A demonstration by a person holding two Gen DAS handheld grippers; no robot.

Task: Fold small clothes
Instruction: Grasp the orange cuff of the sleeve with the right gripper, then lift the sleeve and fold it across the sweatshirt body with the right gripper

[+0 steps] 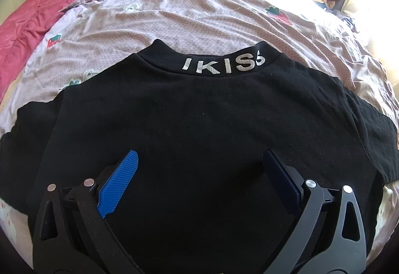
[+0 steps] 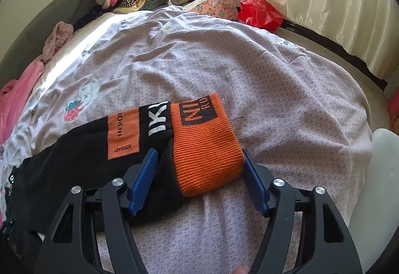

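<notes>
Folding a black sweatshirt (image 1: 199, 124) laid flat on the bed (image 1: 199, 19).

Left tool (image 1: 199, 161) hovers over the body of the garment, jaws wide apart, nothing between them. Right tool (image 2: 199, 166) straddles the orange ribbed cuff (image 2: 207, 149) at the sleeve end, beside the collar lettering; its pads stand at either side of the cuff, though I cannot tell whether they press it. Judging by this, the sleeve fold is in hand. Next calls for clamping the cuff firmly, then carrying it across the body without dragging the cloth underneath.
</notes>
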